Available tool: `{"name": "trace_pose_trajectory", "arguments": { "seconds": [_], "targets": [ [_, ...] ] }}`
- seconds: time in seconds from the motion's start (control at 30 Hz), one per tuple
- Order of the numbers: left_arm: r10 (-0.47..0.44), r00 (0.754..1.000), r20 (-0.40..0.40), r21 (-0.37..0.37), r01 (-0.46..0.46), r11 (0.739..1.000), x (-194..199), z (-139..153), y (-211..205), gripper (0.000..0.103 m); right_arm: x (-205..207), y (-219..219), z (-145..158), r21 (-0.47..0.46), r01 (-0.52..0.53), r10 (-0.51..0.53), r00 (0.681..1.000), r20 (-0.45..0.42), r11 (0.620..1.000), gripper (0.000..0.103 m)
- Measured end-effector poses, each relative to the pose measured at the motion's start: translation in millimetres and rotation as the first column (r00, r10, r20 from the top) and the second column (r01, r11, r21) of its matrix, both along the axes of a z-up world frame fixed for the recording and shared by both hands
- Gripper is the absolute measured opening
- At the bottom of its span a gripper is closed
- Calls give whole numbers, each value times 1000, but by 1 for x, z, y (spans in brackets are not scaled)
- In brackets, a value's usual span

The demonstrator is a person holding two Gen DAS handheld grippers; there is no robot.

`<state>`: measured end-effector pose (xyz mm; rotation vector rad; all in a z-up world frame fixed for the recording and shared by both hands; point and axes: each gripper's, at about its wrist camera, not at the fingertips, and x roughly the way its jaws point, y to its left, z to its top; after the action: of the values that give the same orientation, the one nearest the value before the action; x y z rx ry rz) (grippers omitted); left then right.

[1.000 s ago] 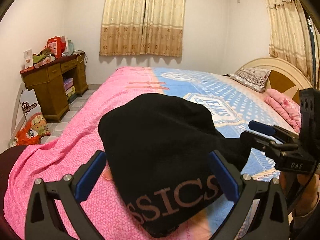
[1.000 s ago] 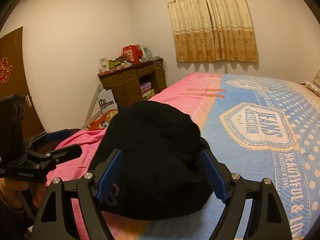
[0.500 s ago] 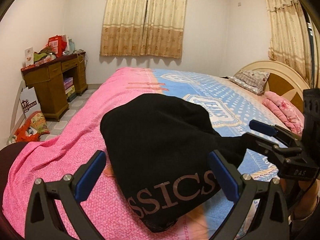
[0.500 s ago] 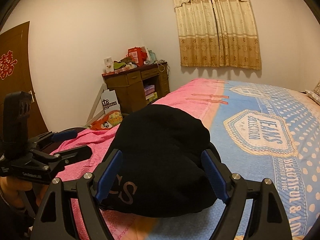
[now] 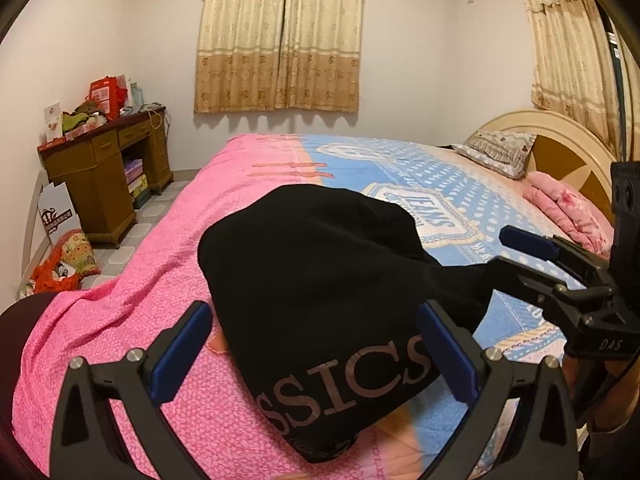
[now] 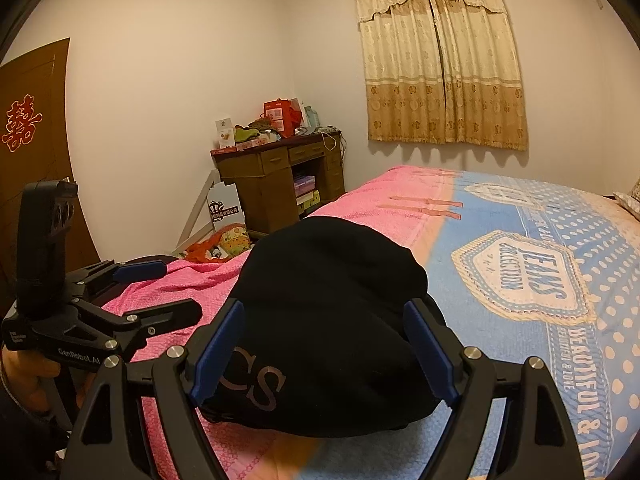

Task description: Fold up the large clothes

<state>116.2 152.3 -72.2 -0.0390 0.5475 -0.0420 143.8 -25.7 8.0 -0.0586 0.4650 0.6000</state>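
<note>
On the bed, the black garment is lying in a compact bundle, so I am judging the folding nearly finished. I am holding the left tongs and right tongs spread wide, straddling it and gripping nothing.

A wide bed fills the room, covered by a pink and blue printed bedspread with a "JEANS" badge. At its head stand a cream and brown wooden headboard, a grey patterned pillow and a folded pink blanket. Beige patterned curtains hang on the far wall. A brown wooden desk, its tabletop cluttered with red boxes, stands in the corner. A dark brown door bears a red character.
</note>
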Motion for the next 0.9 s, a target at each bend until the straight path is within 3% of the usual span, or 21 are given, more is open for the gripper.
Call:
{"name": "trace_pose_trajectory", "arguments": {
  "seconds": [0.63, 0.9],
  "targets": [
    [45, 998, 32, 33, -46, 998, -6, 1, 2, 103, -4, 7, -2, -11, -23, 23, 1000, 3, 1000, 82],
    [24, 999, 25, 12, -25, 1000, -6, -4, 7, 103, -5, 10, -6, -21, -35, 35, 999, -7, 999, 82]
  ]
}}
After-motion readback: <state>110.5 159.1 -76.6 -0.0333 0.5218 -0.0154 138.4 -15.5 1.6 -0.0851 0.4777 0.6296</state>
